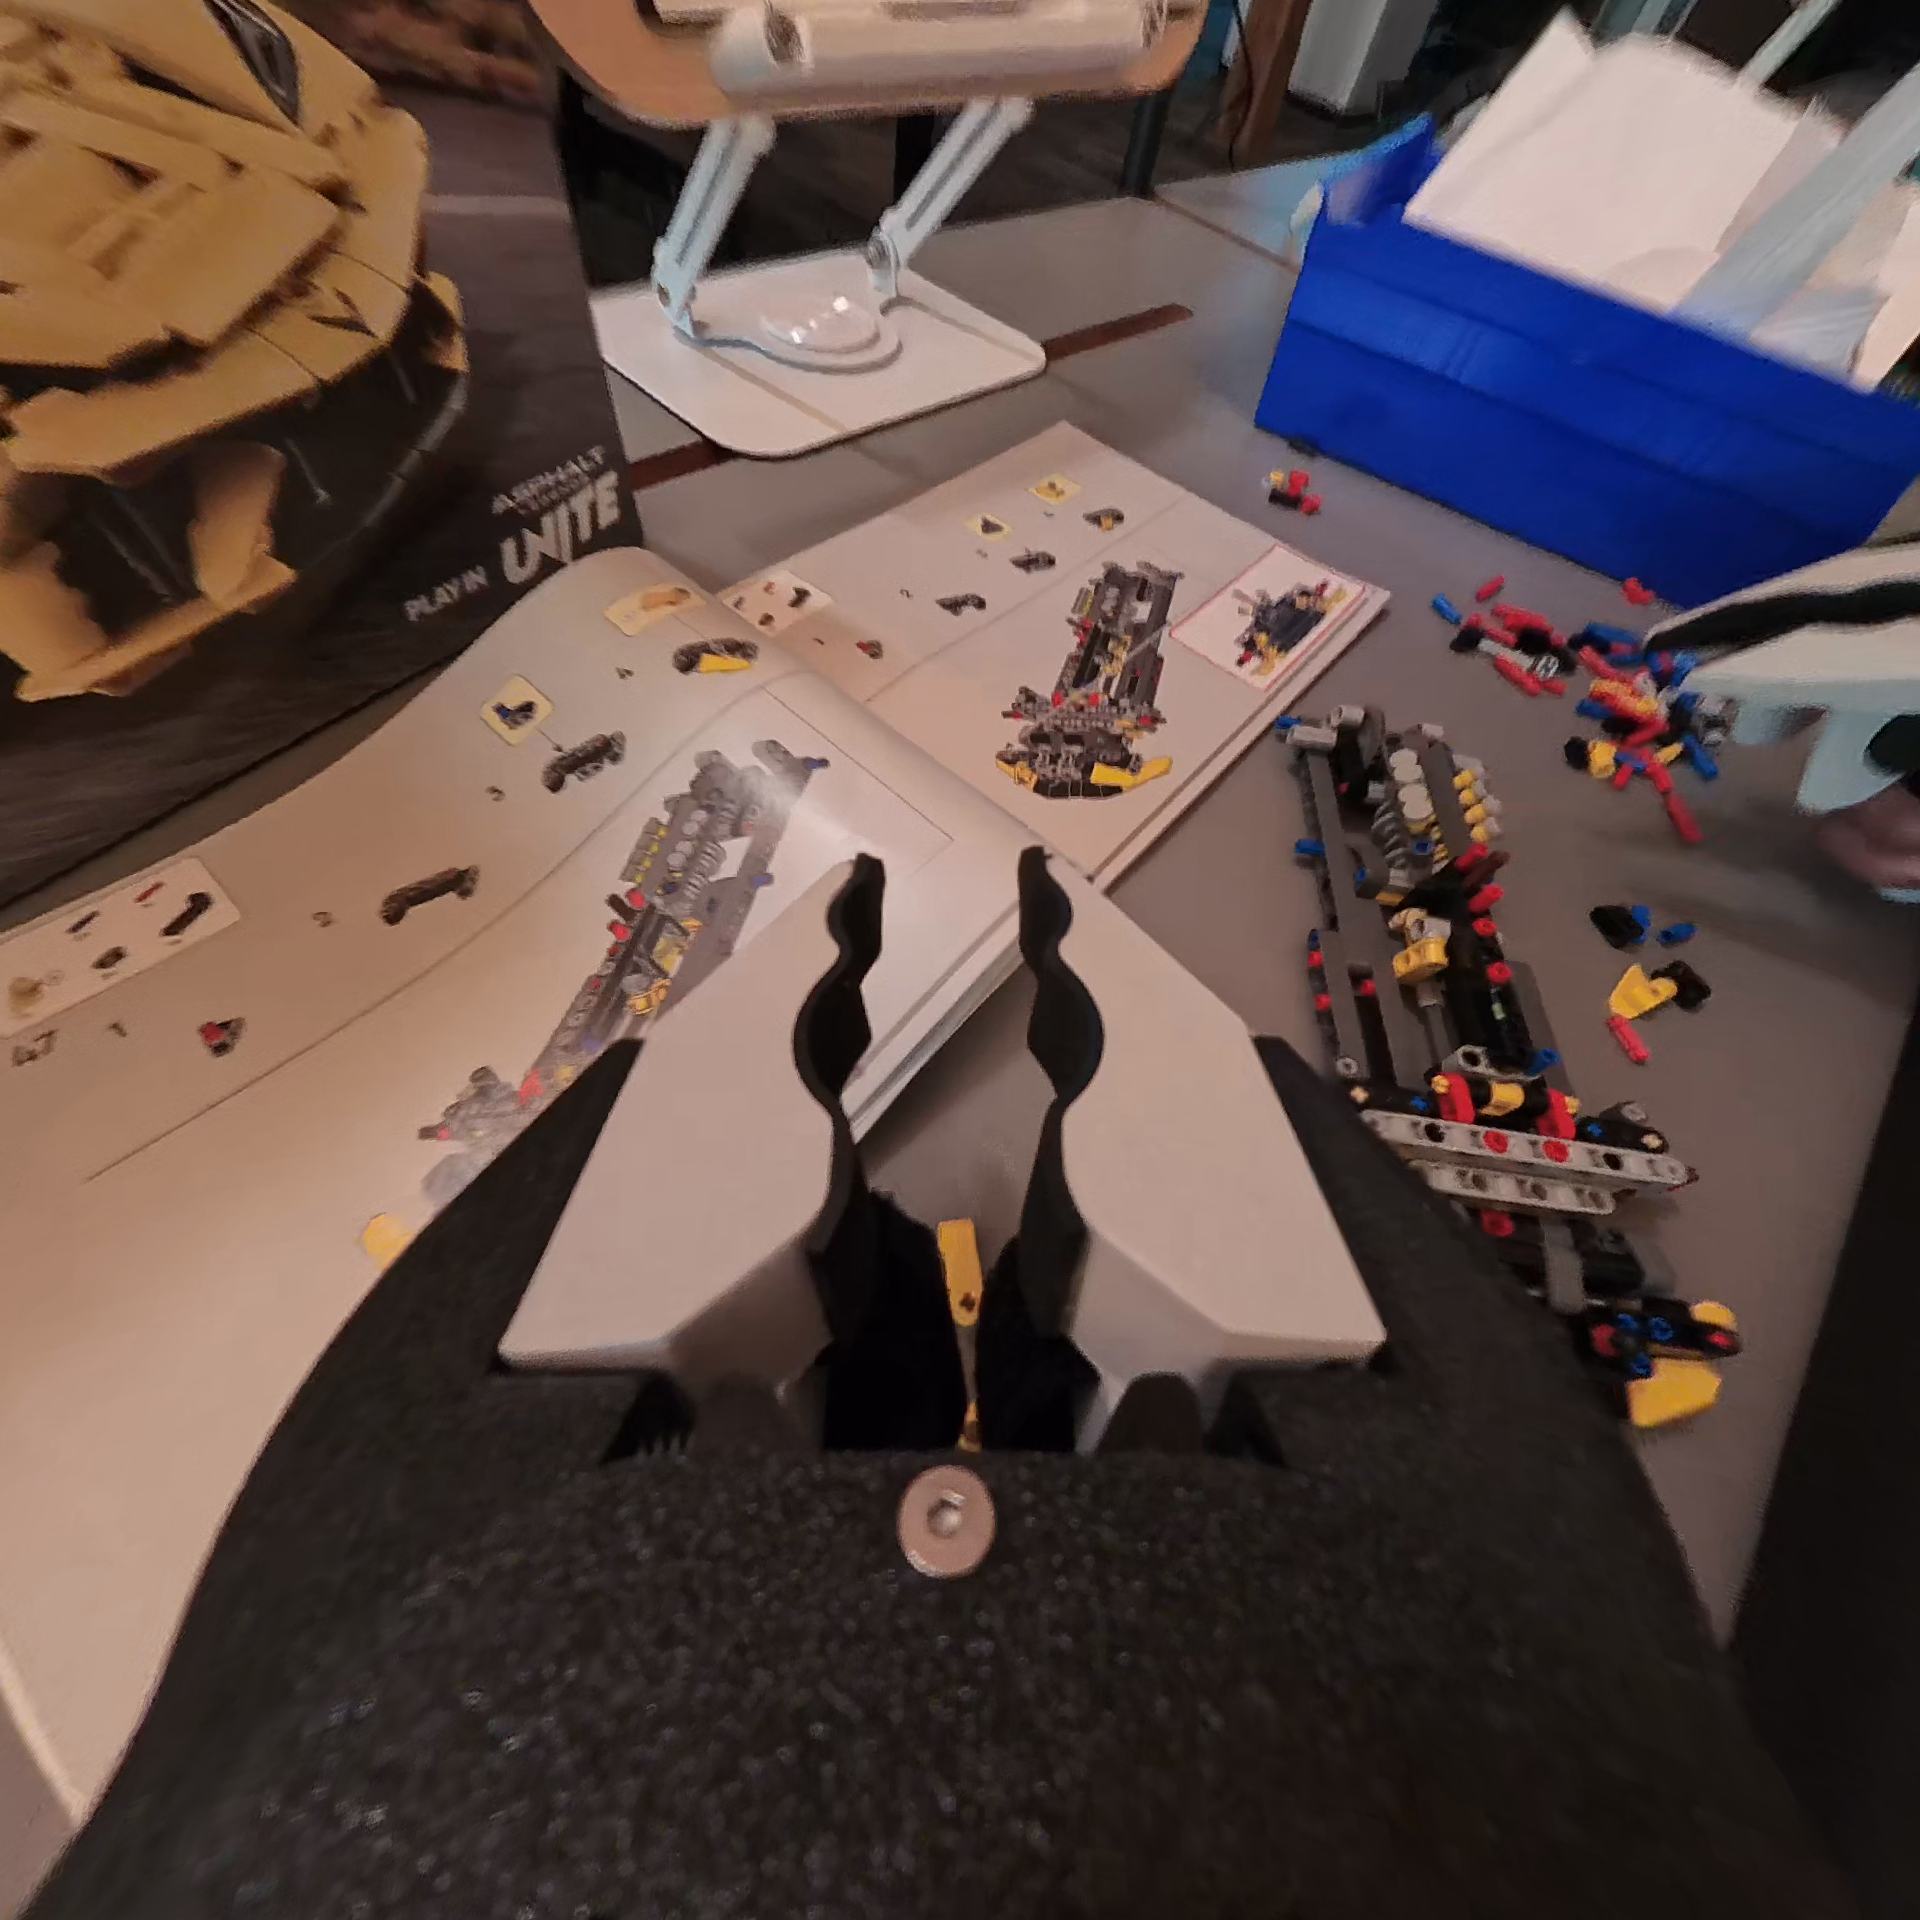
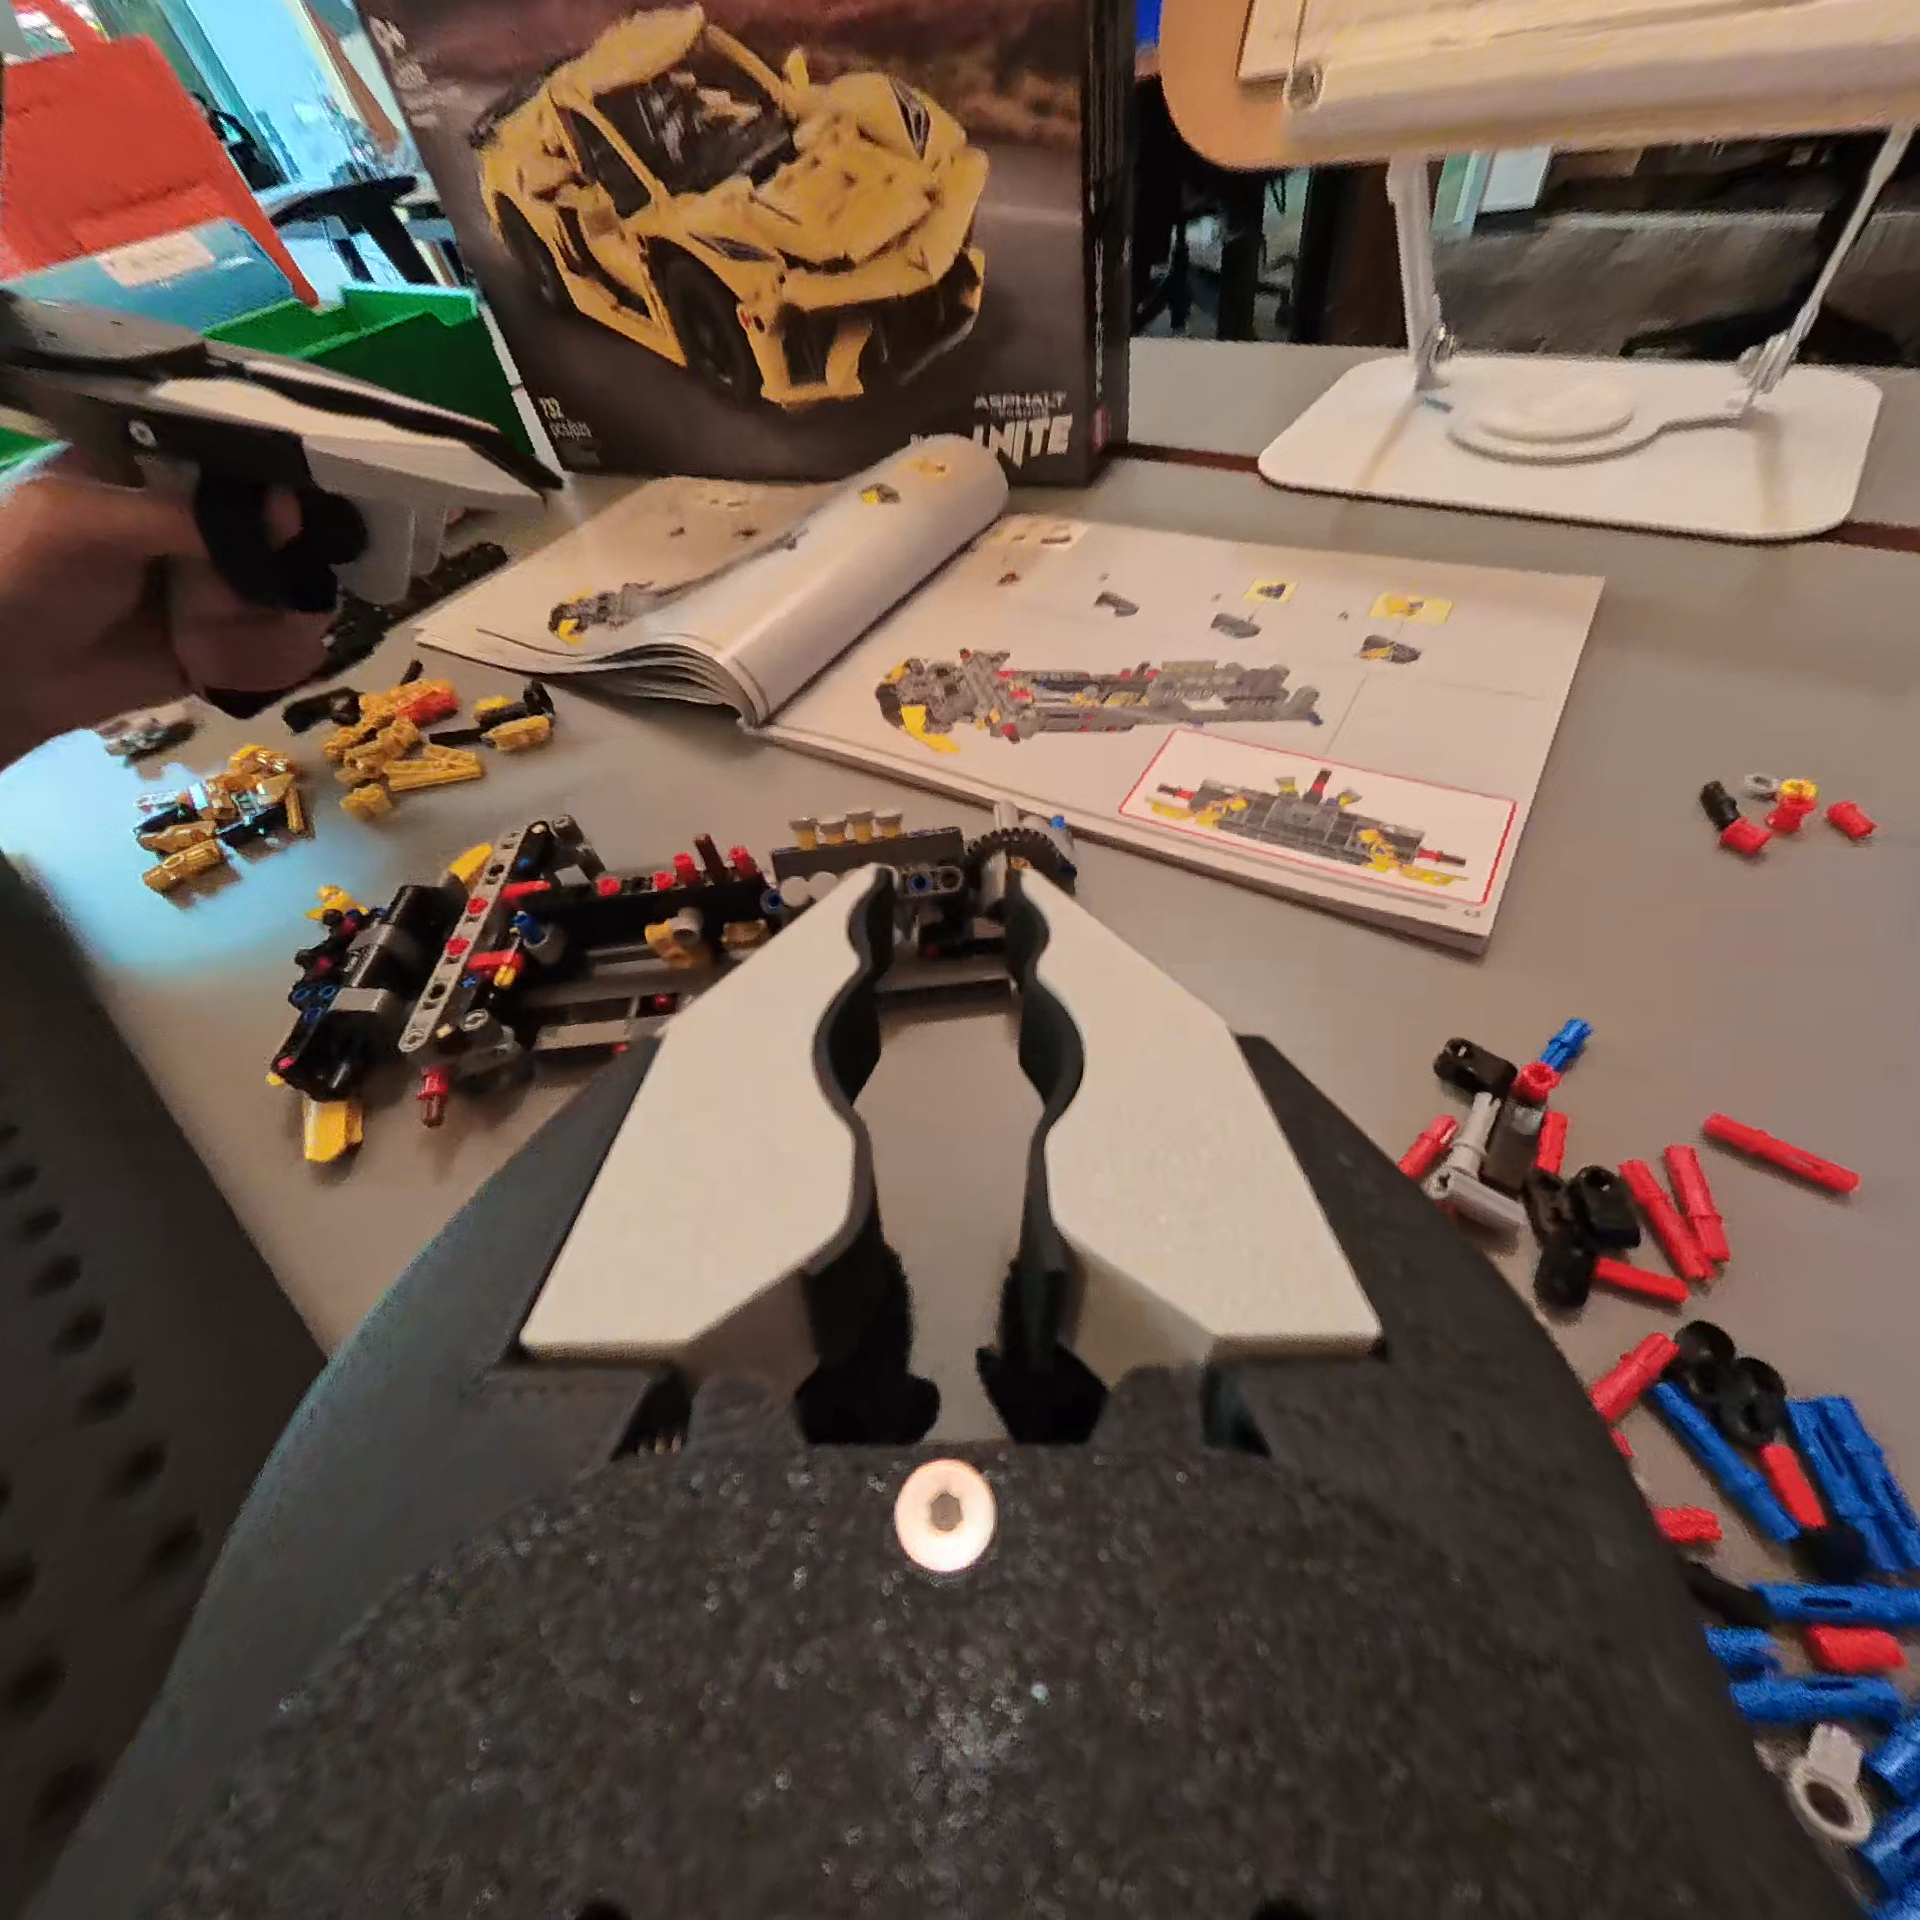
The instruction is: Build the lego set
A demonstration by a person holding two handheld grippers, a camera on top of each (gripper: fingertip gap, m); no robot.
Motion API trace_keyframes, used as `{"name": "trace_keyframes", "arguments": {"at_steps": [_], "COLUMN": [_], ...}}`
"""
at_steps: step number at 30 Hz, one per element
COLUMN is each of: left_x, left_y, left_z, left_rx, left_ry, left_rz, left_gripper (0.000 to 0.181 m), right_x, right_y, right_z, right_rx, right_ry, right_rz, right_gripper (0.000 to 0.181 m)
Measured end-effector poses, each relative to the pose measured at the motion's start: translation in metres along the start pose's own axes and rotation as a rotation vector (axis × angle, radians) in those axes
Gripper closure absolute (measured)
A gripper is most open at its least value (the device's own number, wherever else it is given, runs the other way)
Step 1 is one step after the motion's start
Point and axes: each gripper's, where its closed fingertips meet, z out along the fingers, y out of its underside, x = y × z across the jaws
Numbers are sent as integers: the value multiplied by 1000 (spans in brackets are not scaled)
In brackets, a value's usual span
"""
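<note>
Both grippers, left (image 1: 951, 862) and right (image 2: 951, 883), hung parted and empty above the table (image 2: 1662, 1018); picking another piece for the chassis (image 2: 644, 935) seemed next.

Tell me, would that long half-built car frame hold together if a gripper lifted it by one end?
Probably it would sag: the half-built frame is long and narrow. Pins and small parts stick out along it and might pop off. Its flat underside should let it slide across the table, not roll.
</note>
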Motion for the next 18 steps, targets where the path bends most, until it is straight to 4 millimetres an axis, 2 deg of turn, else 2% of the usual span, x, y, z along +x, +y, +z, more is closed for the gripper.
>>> {"name": "trace_keyframes", "arguments": {"at_steps": [2, 4, 8, 11, 14, 18], "left_x": [-7, -13, -37, -32, -22, -25], "left_y": [-7, -2, 26, 61, 89, 117], "left_z": [-21, -49, -119, -158, -178, -184], "left_rx": [30, 7, -71, -185, -250, -299], "left_ry": [-6, -20, -183, -189, -198, -249], "left_rz": [-42, -44, 7, -39, -58, -96], "left_gripper": [156, 156, 155, 152, 152, 152], "right_x": [-2, -6, -8, -11, -11, -13], "right_y": [3, 4, 4, 6, 8, 9], "right_z": [0, 0, 1, 3, 3, 4], "right_rx": [-9, -12, -16, -27, -39, -44], "right_ry": [-18, -49, -47, -39, -21, -13], "right_rz": [-11, -4, -33, -77, -108, -135], "right_gripper": [163, 162, 162, 163, 163, 164]}}
